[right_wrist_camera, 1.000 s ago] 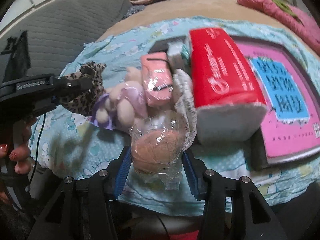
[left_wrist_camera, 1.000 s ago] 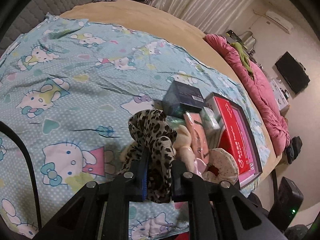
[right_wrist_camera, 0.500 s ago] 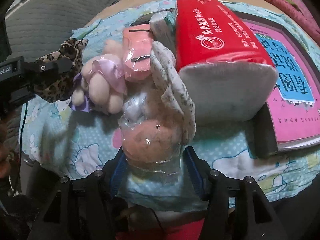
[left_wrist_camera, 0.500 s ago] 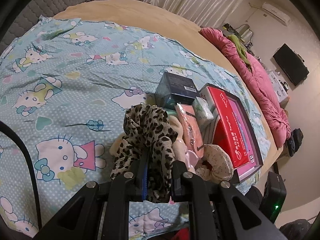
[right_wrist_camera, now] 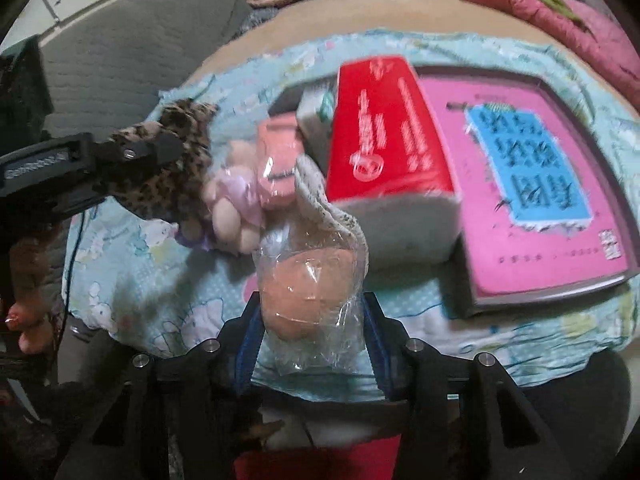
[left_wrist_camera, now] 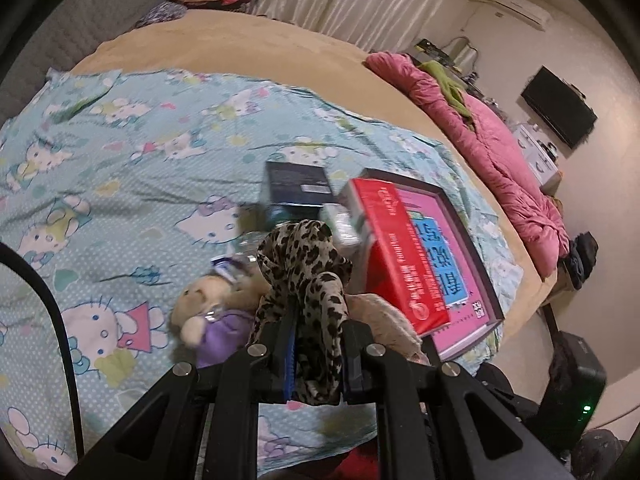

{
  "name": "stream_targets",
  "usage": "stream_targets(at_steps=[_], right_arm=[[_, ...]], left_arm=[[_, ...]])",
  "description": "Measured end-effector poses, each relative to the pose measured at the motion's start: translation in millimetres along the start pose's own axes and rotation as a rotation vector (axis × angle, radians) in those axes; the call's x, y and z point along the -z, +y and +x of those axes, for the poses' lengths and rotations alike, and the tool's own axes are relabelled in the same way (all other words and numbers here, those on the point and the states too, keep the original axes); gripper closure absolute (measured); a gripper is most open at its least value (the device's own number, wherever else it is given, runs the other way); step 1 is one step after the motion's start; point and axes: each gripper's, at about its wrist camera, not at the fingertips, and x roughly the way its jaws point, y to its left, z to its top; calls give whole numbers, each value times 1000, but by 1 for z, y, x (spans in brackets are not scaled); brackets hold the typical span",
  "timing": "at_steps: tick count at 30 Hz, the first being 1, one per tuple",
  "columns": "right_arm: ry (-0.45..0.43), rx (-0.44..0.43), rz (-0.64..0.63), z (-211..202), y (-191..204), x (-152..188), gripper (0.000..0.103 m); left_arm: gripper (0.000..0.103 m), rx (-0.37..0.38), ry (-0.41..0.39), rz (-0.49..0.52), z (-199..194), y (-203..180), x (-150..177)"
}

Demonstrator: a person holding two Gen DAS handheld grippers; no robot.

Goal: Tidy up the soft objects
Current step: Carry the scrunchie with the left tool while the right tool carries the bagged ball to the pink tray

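Two soft things are lifted: our left gripper [left_wrist_camera: 316, 360] is clamped on the leopard-print scrunchie [left_wrist_camera: 308, 268], and our right gripper [right_wrist_camera: 312, 332], jaws just closing, squeezes a plastic-wrapped peach sponge [right_wrist_camera: 308, 280]. Left on the Hello Kitty sheet [left_wrist_camera: 120, 168] we see the plush bear [left_wrist_camera: 208, 312] and pink packet [right_wrist_camera: 276, 160], so we judge the sorting unfinished.

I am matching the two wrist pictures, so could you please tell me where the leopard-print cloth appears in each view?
Left wrist: leopard-print cloth at bottom centre, clamped in the left gripper.
Right wrist: same cloth at centre left, in that gripper seen from the side.
Shared landmark: red tissue pack, to the cloth's right in both.
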Motion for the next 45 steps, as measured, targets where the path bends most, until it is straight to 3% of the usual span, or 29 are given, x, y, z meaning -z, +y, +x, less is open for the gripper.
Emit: stream_targets(at_steps=[12, 24, 33, 45], right_arm=[[-161, 20, 18, -48, -17, -10, 55], [-324, 185, 107, -77, -84, -26, 55], [-331, 276, 218, -78, -143, -28, 55], [-232, 344, 235, -53, -187, -28, 55]], left_arm=[[87, 29, 4, 95, 3, -54, -9], [87, 56, 30, 224, 24, -121, -16], [87, 57, 115, 336, 70, -174, -7], [87, 12, 268, 462, 131, -208, 10]])
